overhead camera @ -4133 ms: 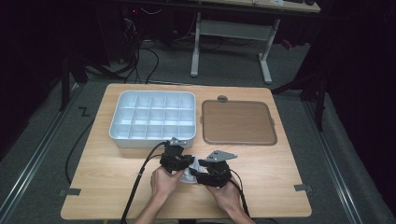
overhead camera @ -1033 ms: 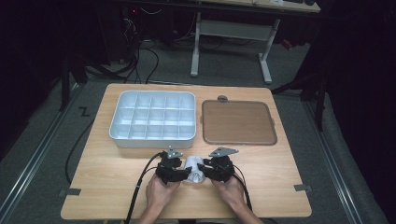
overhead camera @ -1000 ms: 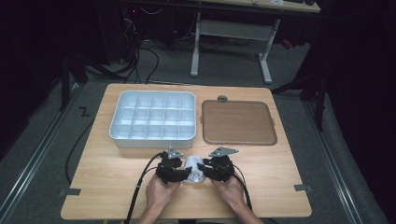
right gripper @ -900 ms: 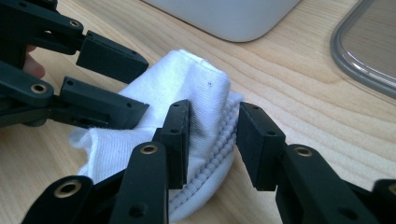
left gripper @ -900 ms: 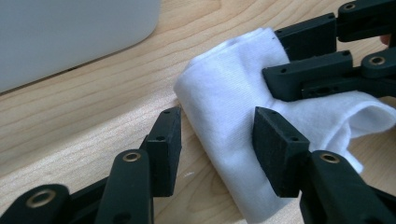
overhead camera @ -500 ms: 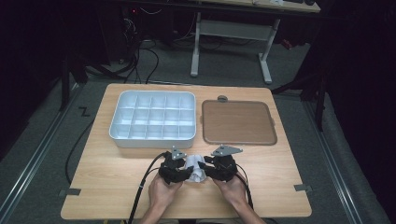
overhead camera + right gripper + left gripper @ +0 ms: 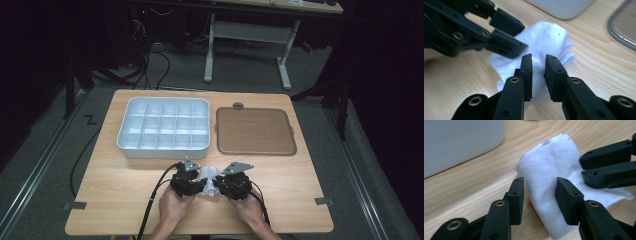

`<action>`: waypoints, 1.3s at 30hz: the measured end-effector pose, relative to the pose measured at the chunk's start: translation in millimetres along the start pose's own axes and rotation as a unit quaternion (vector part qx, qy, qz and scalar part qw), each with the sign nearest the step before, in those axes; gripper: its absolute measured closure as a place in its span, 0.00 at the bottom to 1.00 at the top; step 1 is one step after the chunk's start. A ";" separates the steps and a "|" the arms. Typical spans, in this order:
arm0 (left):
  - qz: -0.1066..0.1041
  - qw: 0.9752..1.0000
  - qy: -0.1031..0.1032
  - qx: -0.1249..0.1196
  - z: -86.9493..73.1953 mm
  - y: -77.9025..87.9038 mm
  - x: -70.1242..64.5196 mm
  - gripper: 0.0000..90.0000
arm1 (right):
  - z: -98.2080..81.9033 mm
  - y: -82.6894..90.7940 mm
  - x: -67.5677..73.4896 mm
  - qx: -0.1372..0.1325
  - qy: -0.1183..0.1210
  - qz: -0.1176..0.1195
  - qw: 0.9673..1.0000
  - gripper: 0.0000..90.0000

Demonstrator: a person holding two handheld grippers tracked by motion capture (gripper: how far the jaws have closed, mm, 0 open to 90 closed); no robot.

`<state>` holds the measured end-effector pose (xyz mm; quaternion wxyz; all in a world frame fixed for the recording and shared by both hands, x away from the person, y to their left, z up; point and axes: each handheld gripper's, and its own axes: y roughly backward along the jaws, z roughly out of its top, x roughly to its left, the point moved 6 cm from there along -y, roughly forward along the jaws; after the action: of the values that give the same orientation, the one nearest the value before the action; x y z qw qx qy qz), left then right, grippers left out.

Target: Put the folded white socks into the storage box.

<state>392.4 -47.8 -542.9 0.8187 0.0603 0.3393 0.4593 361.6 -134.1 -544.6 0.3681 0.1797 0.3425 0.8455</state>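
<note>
A folded white cloth [image 7: 209,175] lies on the wooden table near the front edge, between both hand-held grippers. My left gripper [image 7: 541,186] straddles a thick fold of the cloth [image 7: 549,170]. Its jaws have just been closing and its pads sit against the fold's two sides. My right gripper [image 7: 539,61] comes in from the opposite side over the cloth [image 7: 549,37]. Its jaws have just been closing to a narrow gap, with cloth showing through it and no pinch visible. From the high view, the left gripper [image 7: 201,184] and right gripper [image 7: 218,186] face each other, tips almost meeting.
A white compartment tray [image 7: 165,150] stands just beyond the grippers at the back left, its wall close in the left gripper view [image 7: 461,142]. A brown flat tray [image 7: 255,131] lies at the back right, with a small grey piece [image 7: 238,105] behind it. Cables trail off the front edge.
Since four seconds ago the two grippers have squared up on either side of the cloth. Over the last second the hands have hardly shifted.
</note>
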 end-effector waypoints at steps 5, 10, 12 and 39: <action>-0.004 1.000 -0.001 -0.006 -1.5 -0.6 1.5 0.66 | -5.4 -4.1 -1.4 -0.007 0.018 -0.008 1.000 0.86; -0.009 1.000 0.003 -0.004 -0.6 -1.2 2.5 0.66 | -7.9 -5.1 -4.2 -0.016 0.023 0.000 1.000 0.86; -0.015 1.000 0.005 -0.009 2.5 2.4 1.3 0.66 | -7.3 -5.2 -4.4 -0.017 0.023 0.002 1.000 0.86; -0.040 0.999 -0.034 0.016 -14.4 8.7 -16.8 0.58 | -17.8 2.9 1.0 -0.007 0.021 0.009 1.000 0.82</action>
<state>371.6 -59.2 -541.9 0.8464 0.0750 0.3206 0.4186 349.5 -142.7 -555.0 0.3546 0.1625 0.3429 0.8546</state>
